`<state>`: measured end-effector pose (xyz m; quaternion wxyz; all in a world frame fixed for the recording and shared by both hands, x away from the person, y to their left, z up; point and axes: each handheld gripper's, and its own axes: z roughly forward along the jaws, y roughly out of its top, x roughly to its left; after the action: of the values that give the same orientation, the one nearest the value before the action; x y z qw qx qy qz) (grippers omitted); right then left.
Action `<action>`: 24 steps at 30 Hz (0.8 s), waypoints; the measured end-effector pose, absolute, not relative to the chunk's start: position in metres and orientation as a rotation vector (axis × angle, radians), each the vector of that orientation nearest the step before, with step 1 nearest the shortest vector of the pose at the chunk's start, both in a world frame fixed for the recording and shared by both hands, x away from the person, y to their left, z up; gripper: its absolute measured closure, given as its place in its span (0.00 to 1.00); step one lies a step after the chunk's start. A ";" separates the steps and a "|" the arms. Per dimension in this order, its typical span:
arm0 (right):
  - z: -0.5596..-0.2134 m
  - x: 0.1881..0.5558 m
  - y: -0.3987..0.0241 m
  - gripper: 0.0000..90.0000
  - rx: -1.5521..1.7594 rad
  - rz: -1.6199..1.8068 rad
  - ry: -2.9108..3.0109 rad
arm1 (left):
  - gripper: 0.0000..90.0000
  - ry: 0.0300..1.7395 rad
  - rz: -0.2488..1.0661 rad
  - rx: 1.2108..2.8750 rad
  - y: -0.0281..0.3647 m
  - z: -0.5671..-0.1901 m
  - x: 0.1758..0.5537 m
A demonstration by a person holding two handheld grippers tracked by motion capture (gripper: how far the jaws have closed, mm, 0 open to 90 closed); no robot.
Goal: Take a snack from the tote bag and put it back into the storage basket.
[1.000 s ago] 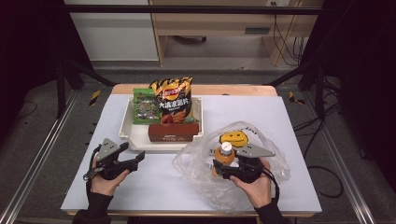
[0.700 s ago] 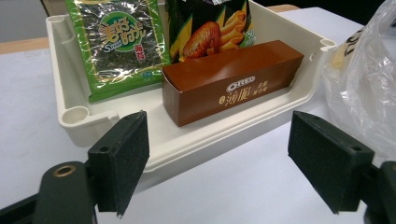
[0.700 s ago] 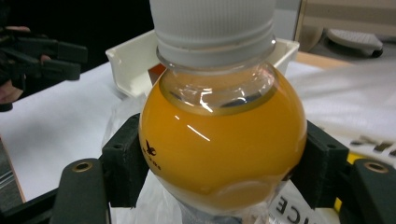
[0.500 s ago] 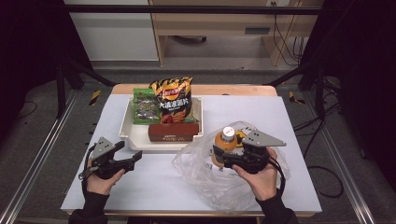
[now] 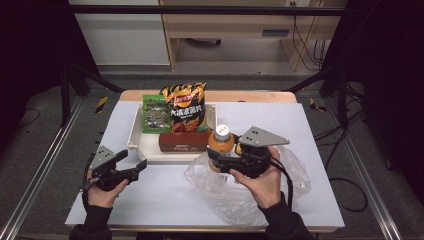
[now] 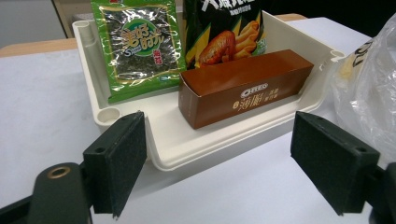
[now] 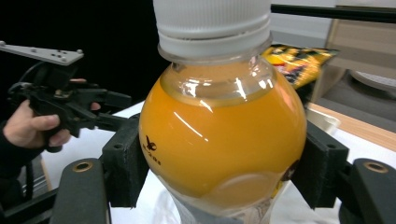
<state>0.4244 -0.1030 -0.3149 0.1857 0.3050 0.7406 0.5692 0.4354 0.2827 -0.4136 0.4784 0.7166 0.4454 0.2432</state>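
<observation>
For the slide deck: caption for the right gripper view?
Right hand-held gripper clamps an upright orange juice bottle, white cap on top.

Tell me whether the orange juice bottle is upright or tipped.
Upright: the orange juice bottle stands cap-up between the right gripper jaws, above the plastic bag.

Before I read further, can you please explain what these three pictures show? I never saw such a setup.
A person sits at a white table holding a hand-operated black two-jaw gripper in each hand. One picture looks down from above; each of the others comes from a camera on one gripper. The right gripper clamps a round orange juice bottle with a white cap above a crumpled clear plastic bag. The left gripper has just opened, holding nothing. A cream plastic tray holds a green seaweed packet, a dark chips bag and a brown cardboard biscuit box.
</observation>
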 end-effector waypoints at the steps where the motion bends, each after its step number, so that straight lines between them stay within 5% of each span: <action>1: -0.314 0.425 -0.098 0.33 0.851 1.610 2.091 | 0.20 1.090 0.595 1.748 0.284 -0.414 0.436; 24: -0.369 0.442 0.011 0.33 0.802 1.582 2.244 | 0.21 1.172 0.638 1.698 0.317 -0.415 0.439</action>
<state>0.4424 0.0113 -0.3690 0.1402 0.2777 0.7768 0.5475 0.4391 0.3167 -0.4146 0.4715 0.6935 0.4785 0.2604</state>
